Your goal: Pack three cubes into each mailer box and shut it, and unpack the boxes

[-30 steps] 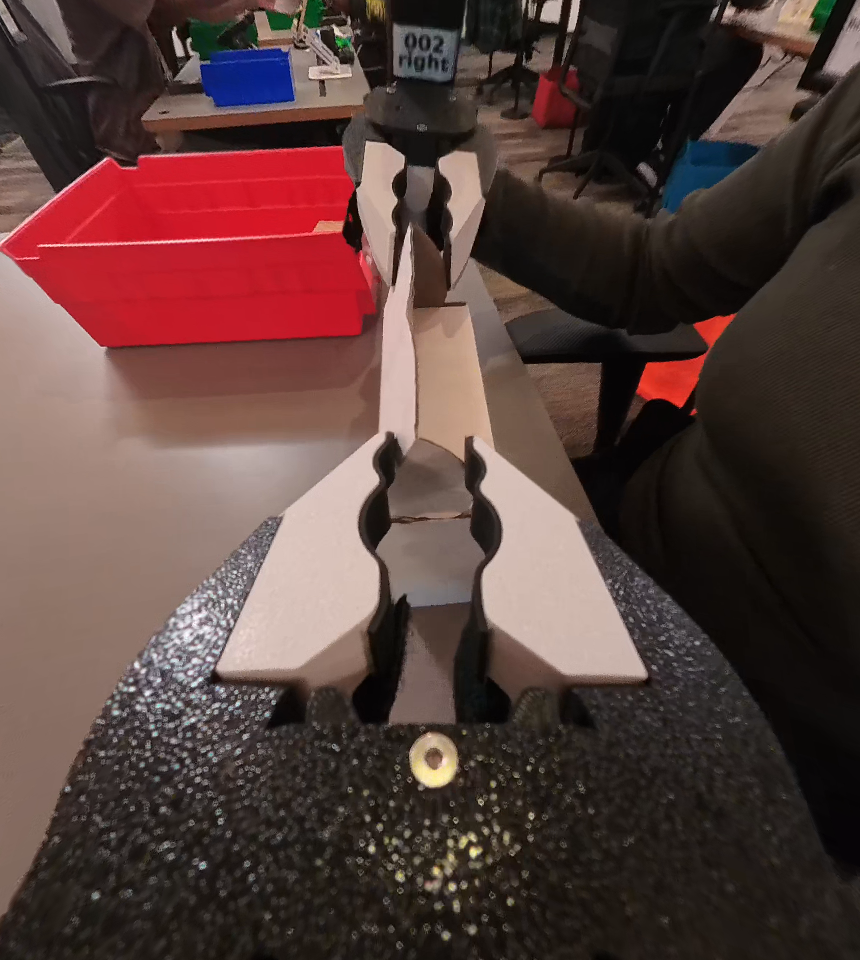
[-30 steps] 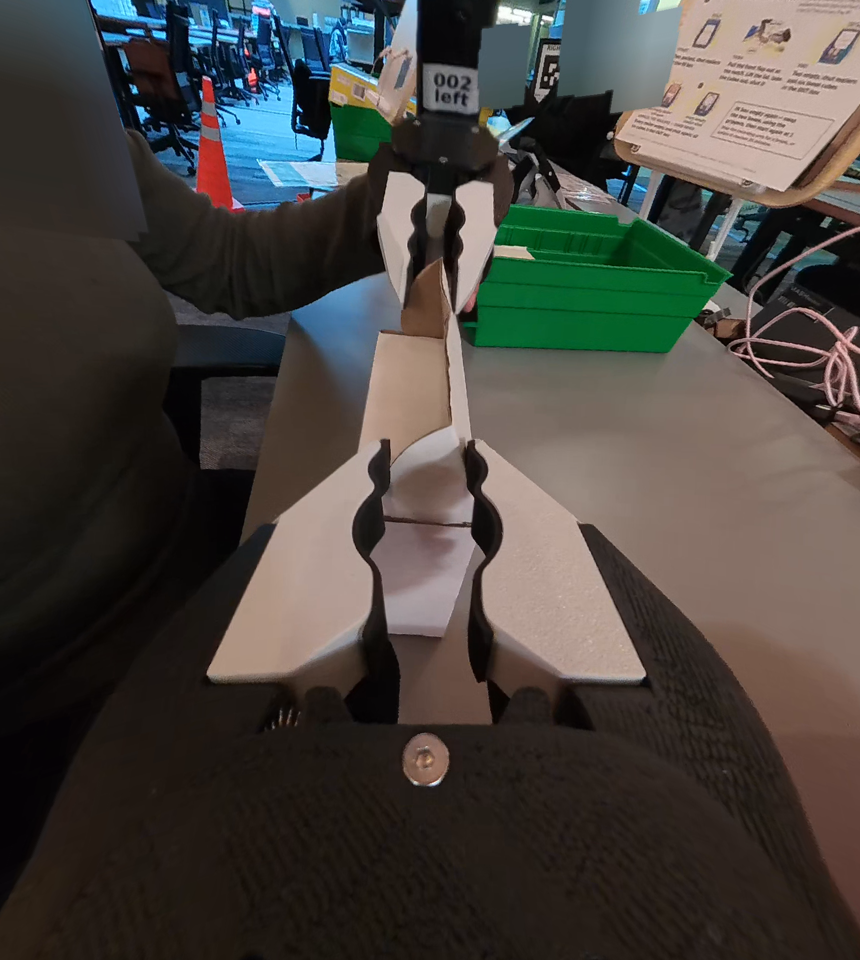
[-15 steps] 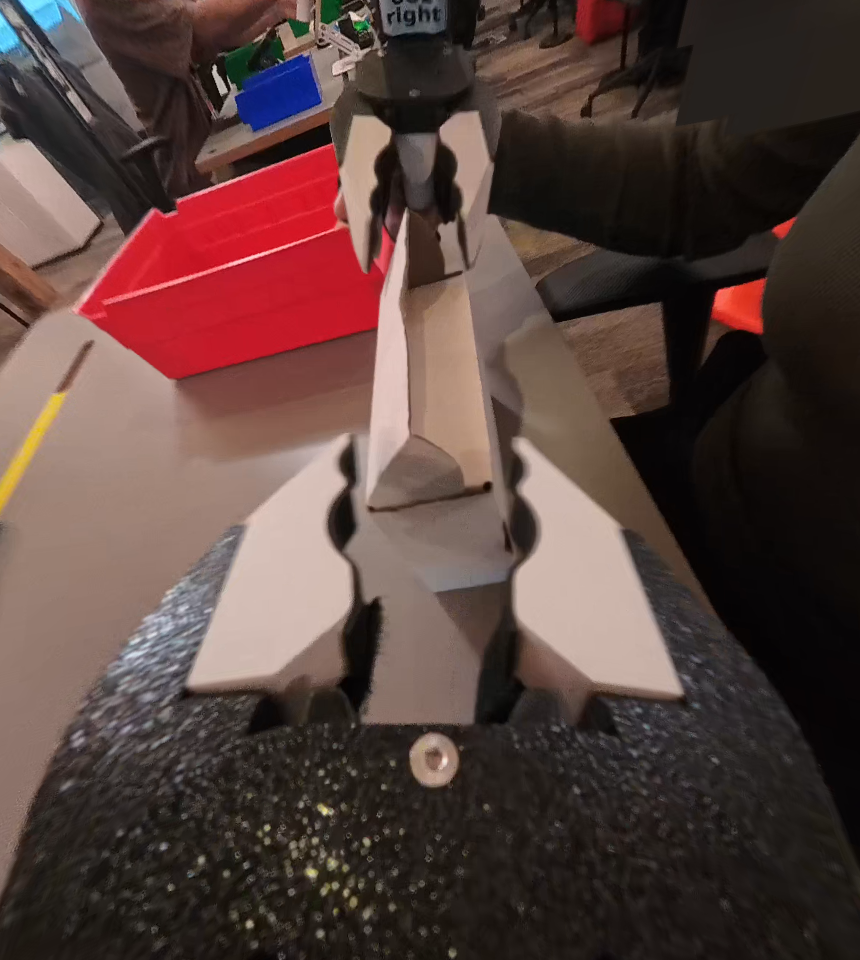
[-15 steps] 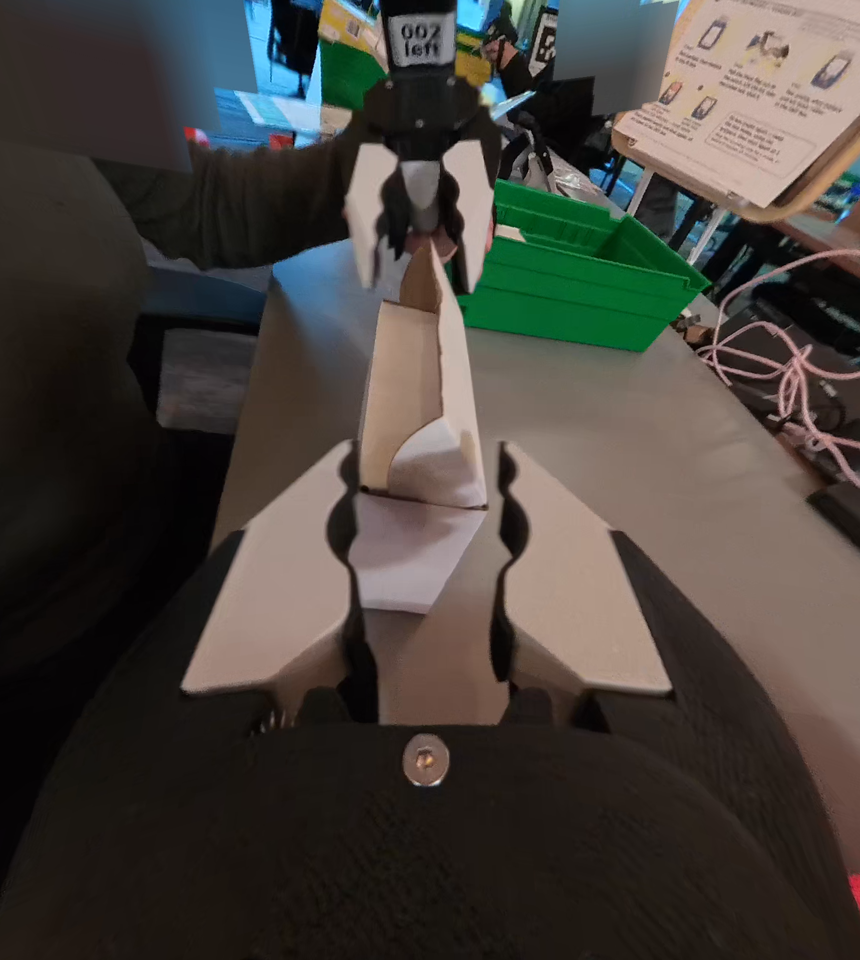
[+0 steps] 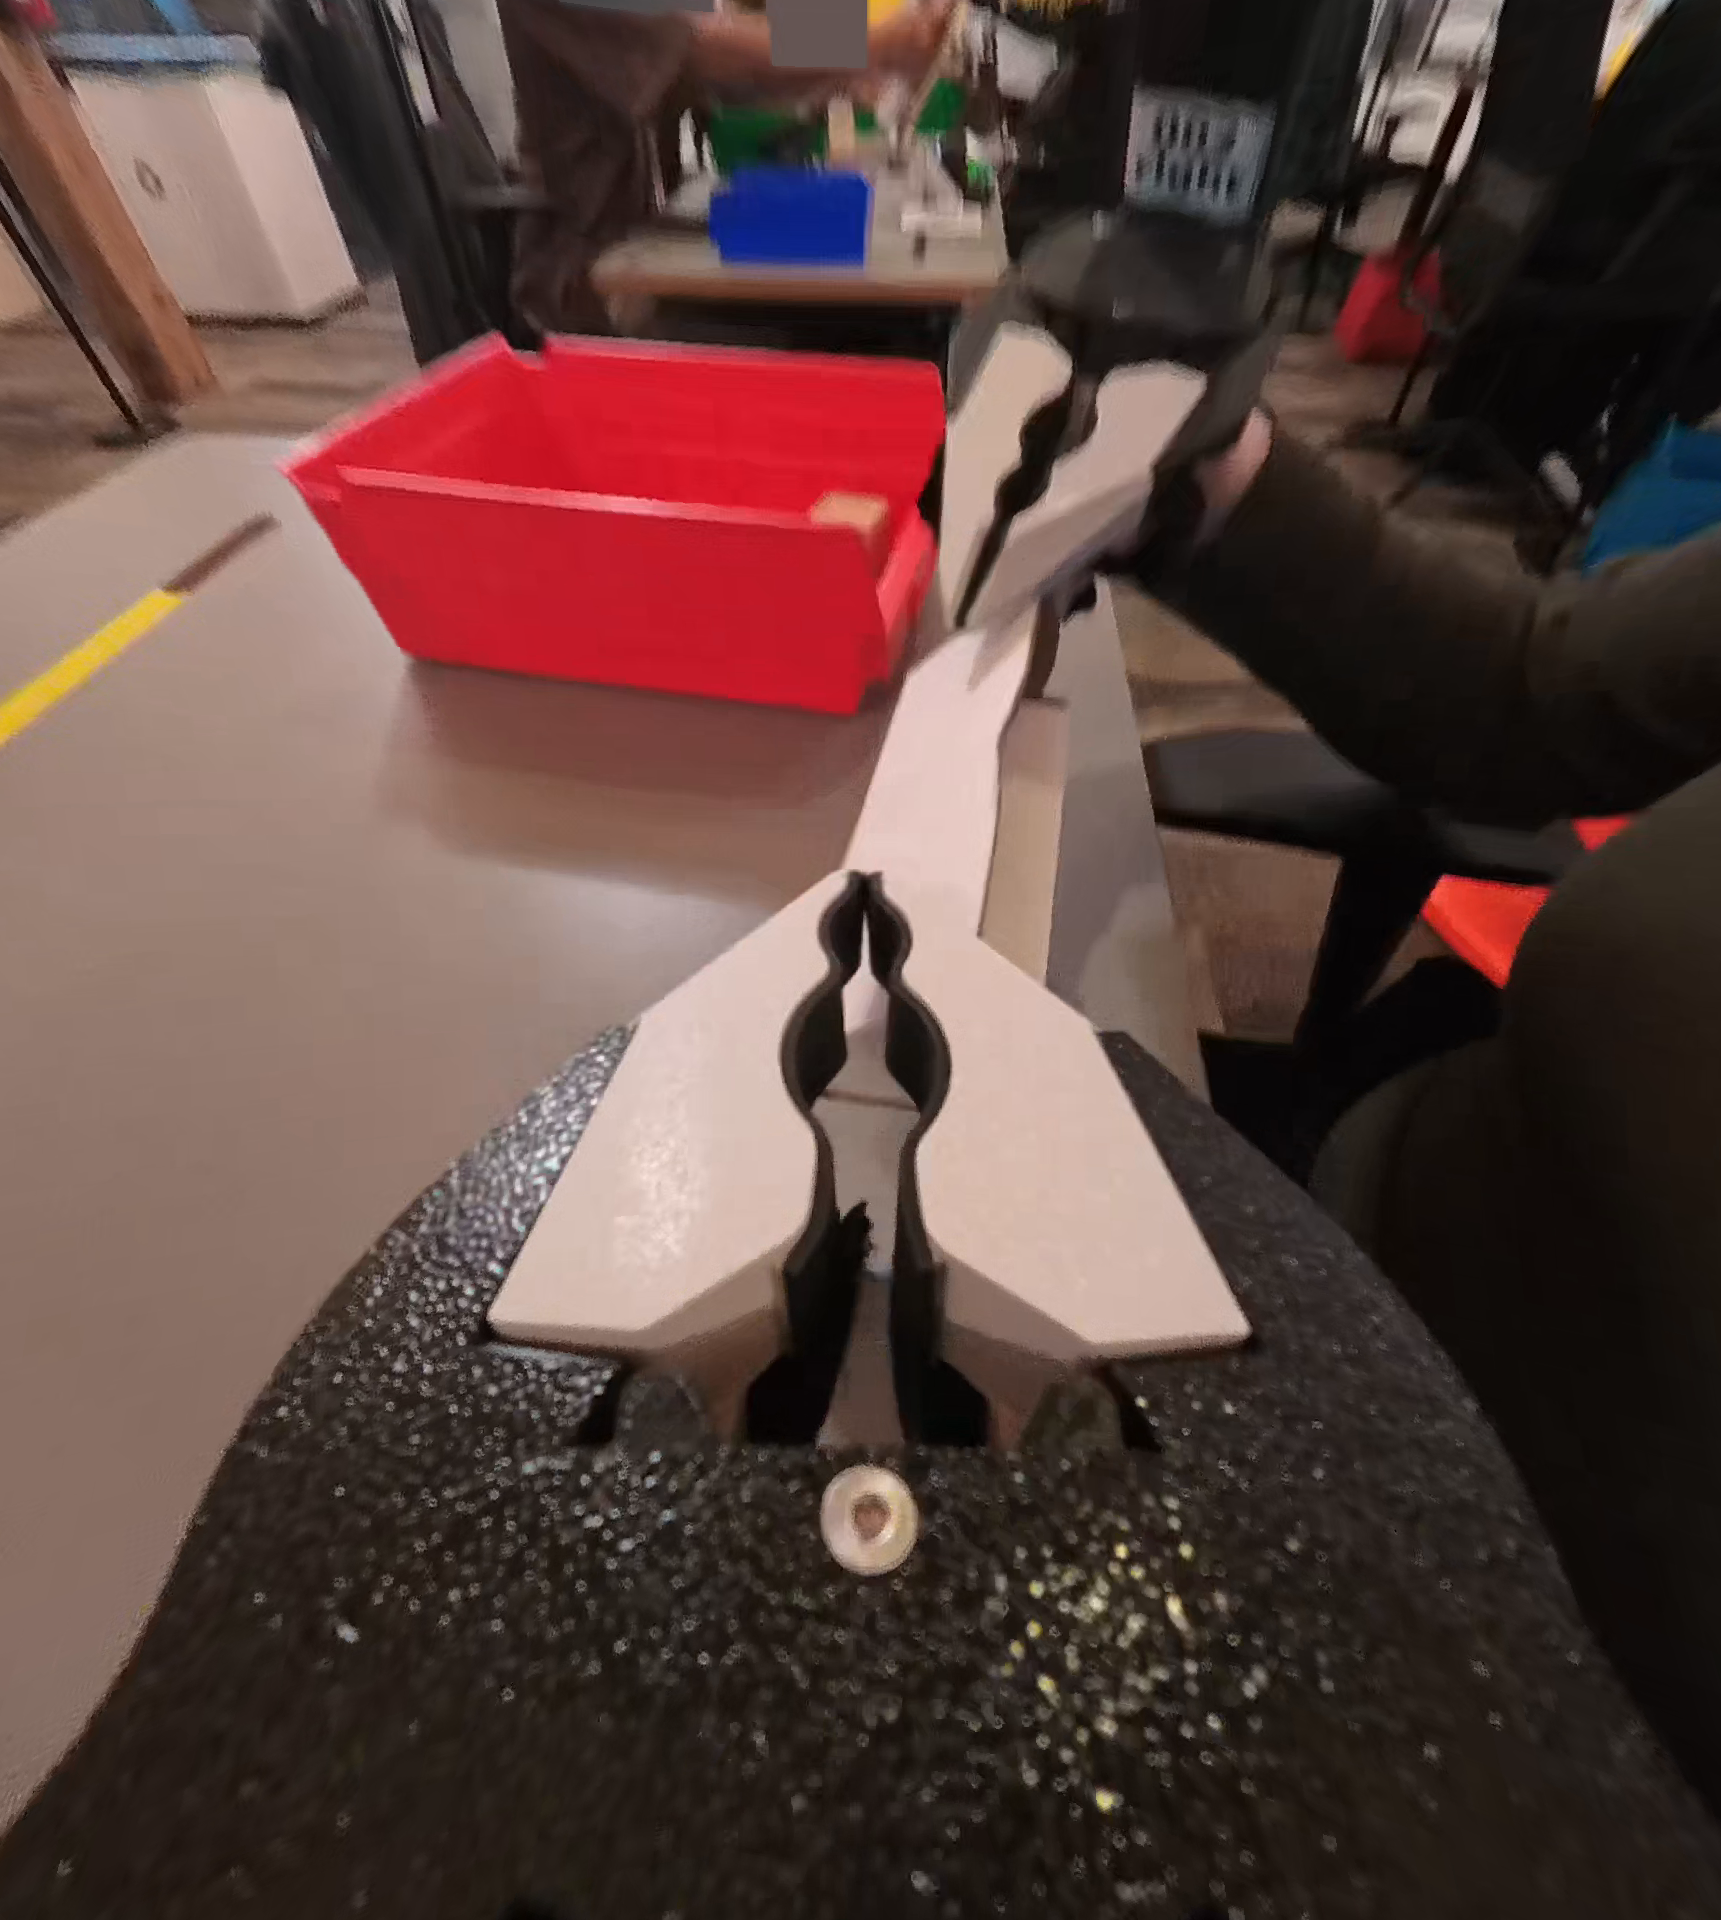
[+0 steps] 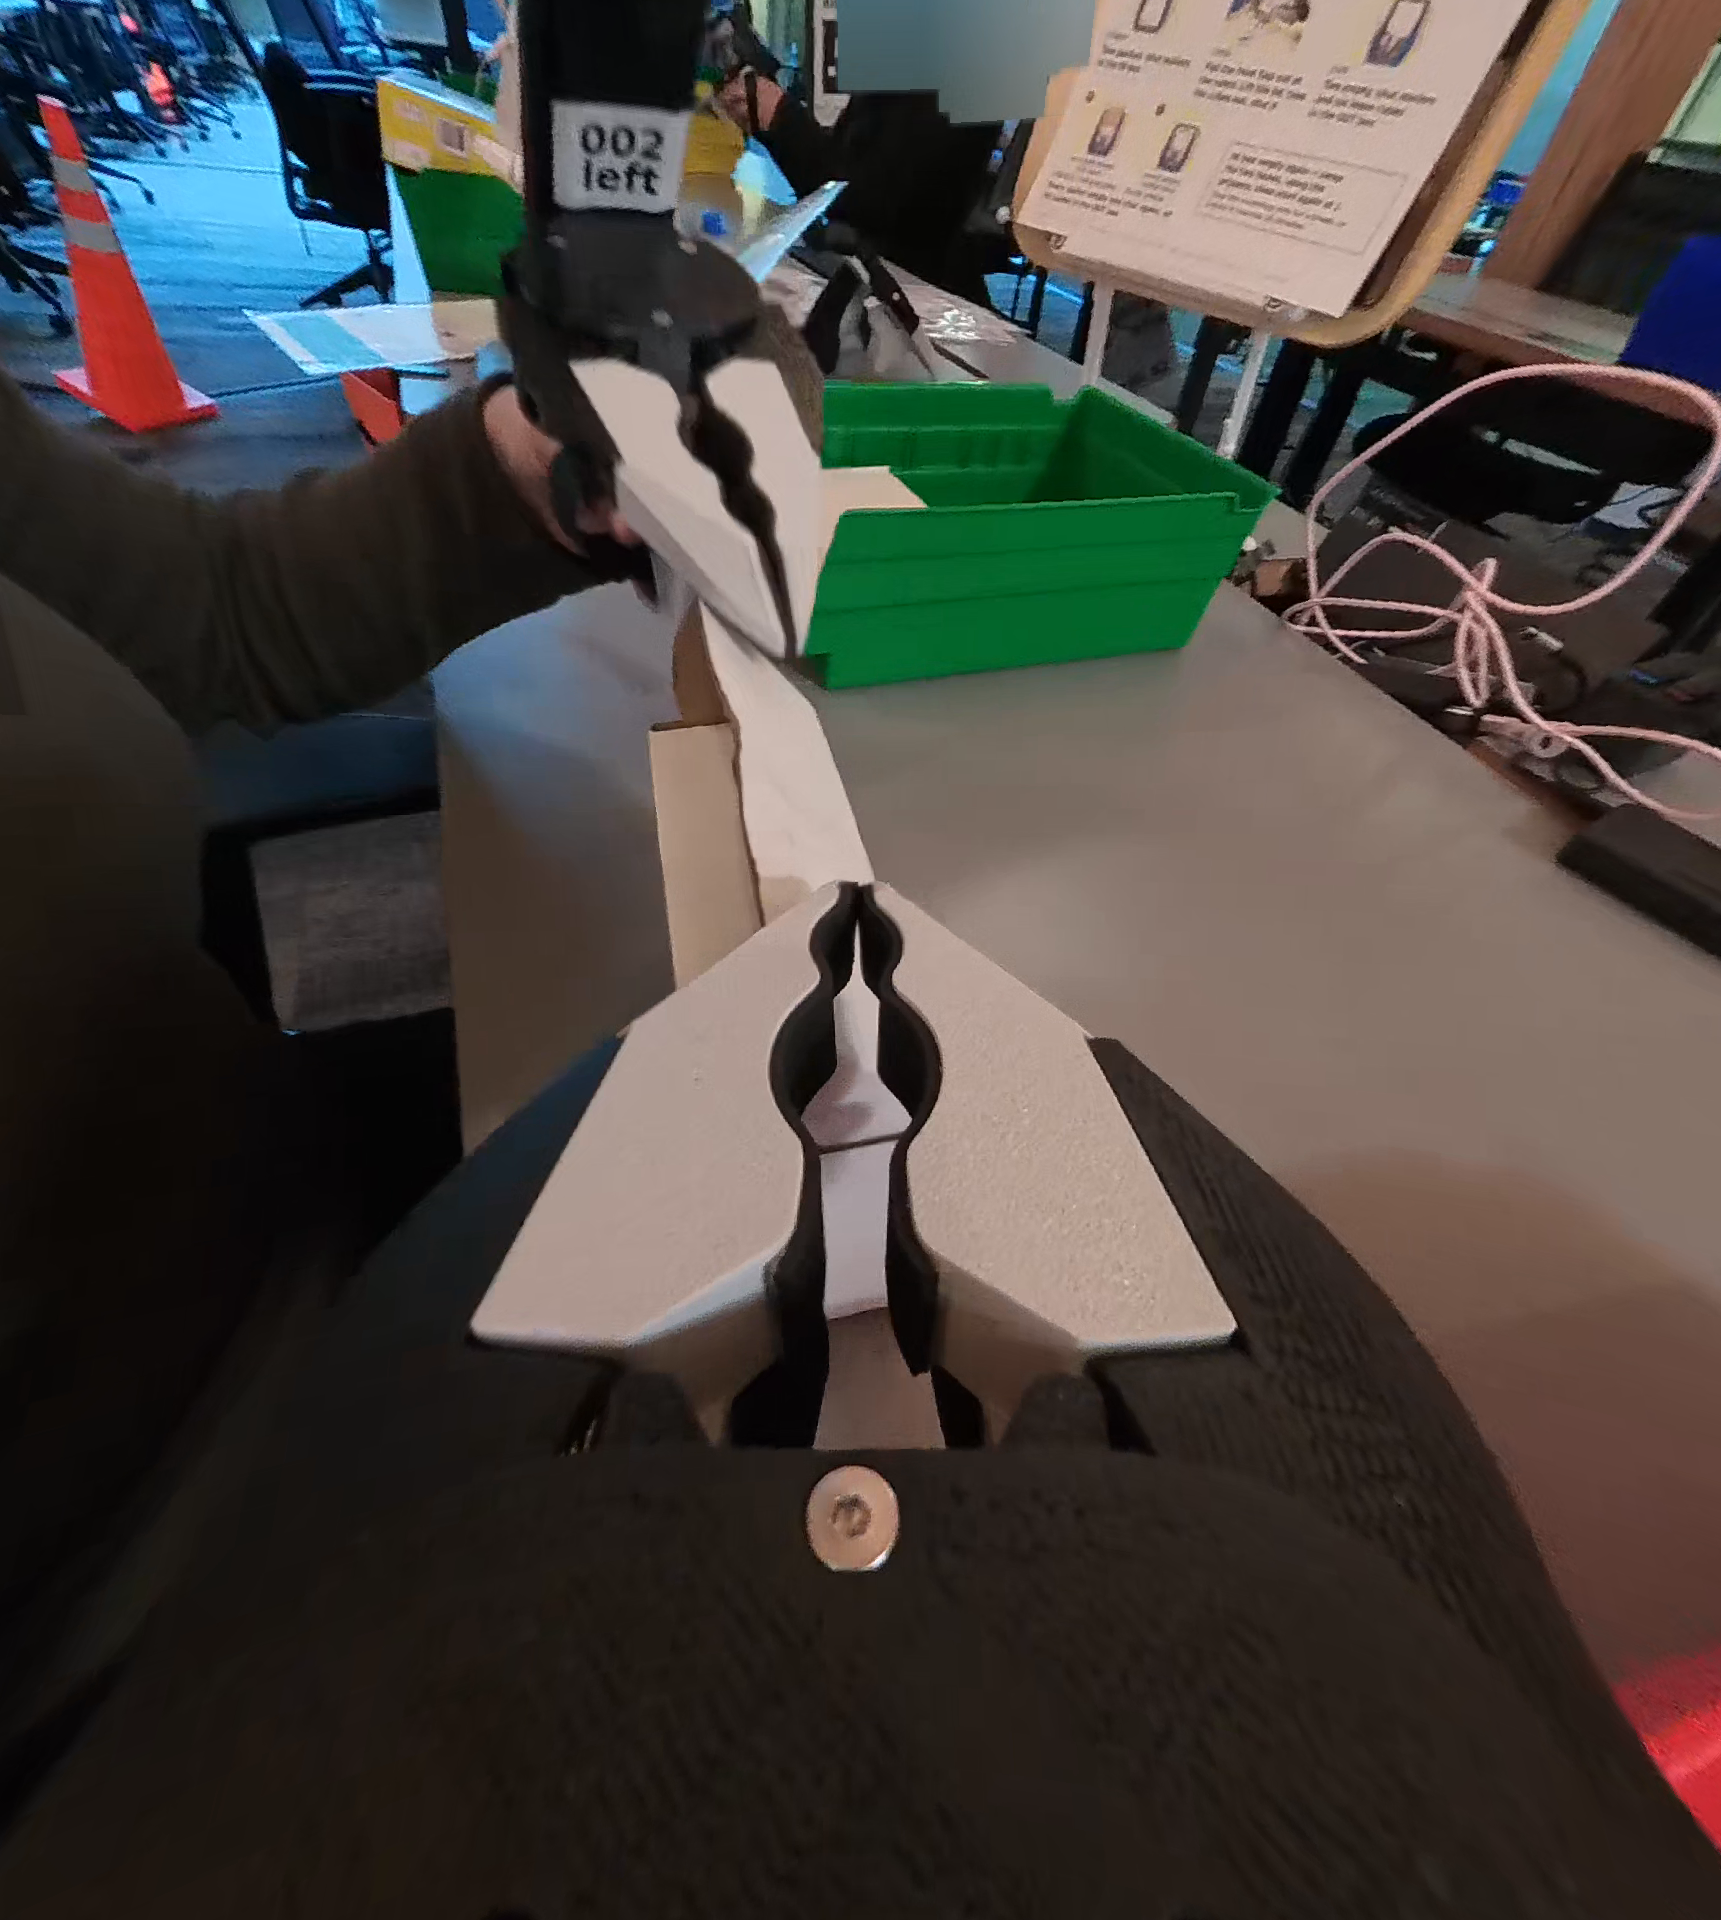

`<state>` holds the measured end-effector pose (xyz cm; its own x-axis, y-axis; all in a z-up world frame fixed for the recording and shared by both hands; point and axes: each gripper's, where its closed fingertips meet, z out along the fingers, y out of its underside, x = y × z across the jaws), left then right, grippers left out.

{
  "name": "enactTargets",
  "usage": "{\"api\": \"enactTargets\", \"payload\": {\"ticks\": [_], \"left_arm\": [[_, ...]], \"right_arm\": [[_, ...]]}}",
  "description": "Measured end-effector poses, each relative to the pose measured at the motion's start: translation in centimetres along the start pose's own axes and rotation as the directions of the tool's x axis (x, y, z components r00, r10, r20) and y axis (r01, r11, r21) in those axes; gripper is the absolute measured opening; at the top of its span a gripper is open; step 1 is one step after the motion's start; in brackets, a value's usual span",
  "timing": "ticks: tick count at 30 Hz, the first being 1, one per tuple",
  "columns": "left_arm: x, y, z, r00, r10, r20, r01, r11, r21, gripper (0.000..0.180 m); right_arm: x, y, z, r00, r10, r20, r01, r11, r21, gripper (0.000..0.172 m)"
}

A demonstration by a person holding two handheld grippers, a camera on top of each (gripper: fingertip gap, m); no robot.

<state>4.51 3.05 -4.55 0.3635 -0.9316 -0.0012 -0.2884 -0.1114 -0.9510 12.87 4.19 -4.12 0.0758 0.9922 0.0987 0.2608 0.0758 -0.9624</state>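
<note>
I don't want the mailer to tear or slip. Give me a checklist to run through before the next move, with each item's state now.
1. Left tongs shut on the mailer flap: ok.
2. Right tongs shut on the flap's other end: ok.
3. Flap untorn between them: ok, though it is bent.
4. Mailer closed: not ok, flap stands raised.
5. Three cubes inside: cannot tell, interior hidden.
6. Table clear beside the mailer: ok; green bin and red bin stand apart.
</note>
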Motion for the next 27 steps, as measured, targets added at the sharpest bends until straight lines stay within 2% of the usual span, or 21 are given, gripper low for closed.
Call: {"api": "enactTargets", "payload": {"ticks": [3, 5, 9, 11, 12, 14, 17, 19, 25, 27], "left_arm": [[1.1, 1.7, 0.6, 0.998, -0.014, -0.053, 0.011, 0.999, -0.047, 0.000], [1.0, 2.0, 0.5, 0.999, -0.010, -0.052, 0.008, 0.999, -0.036, 0.000], [-0.3, 2.3, 0.6, 0.999, 0.016, 0.030, -0.015, 0.999, -0.034, 0.000], [-2.1, 2.5, 0.2, 0.981, 0.123, 0.153, -0.114, 0.991, -0.063, 0.000], [-2.6, 2.0, -0.2, 0.969, 0.156, 0.193, -0.150, 0.988, -0.046, 0.000], [-1.8, 0.0, -1.0, 0.981, 0.119, 0.153, -0.131, 0.989, 0.074, 0.000], [-0.1, -2.1, -2.1, 0.995, 0.081, 0.058, -0.091, 0.977, 0.191, 0.000], [0.3, -2.0, -1.9, 0.995, 0.089, 0.053, -0.097, 0.981, 0.171, 0.000], [1.3, 0.3, 0.3, 0.994, 0.105, 0.035, -0.106, 0.994, 0.031, 0.000], [1.1, 1.1, 0.6, 0.996, 0.073, 0.049, -0.073, 0.997, 0.004, 0.000]], "right_arm": [[-0.1, 2.2, 0.3, 0.999, -0.035, -0.012, 0.034, 0.995, -0.093, 0.000], [-0.6, 2.3, 0.5, 1.000, -0.002, 0.023, 0.003, 0.999, -0.052, 0.000], [-0.1, 2.4, 0.5, 1.000, -0.014, -0.013, 0.014, 0.999, -0.034, 0.000], [0.5, 2.5, 0.5, 0.997, -0.050, -0.060, 0.046, 0.997, -0.059, 0.000], [1.2, 2.6, 0.4, 0.991, -0.076, -0.107, 0.068, 0.995, -0.078, 0.000], [2.1, 2.0, 0.0, 0.983, -0.082, -0.164, 0.077, 0.996, -0.042, 0.000], [1.1, -0.2, -0.9, 0.994, -0.018, -0.104, 0.027, 0.996, 0.088, 0.000], [0.8, -0.8, -1.3, 0.994, -0.019, -0.105, 0.030, 0.994, 0.109, 0.000], [-0.8, 0.5, -0.2, 0.997, -0.049, -0.054, 0.050, 0.999, 0.022, 0.000], [-0.9, 1.2, 0.1, 0.995, -0.078, -0.066, 0.078, 0.997, -0.009, 0.000]]}}
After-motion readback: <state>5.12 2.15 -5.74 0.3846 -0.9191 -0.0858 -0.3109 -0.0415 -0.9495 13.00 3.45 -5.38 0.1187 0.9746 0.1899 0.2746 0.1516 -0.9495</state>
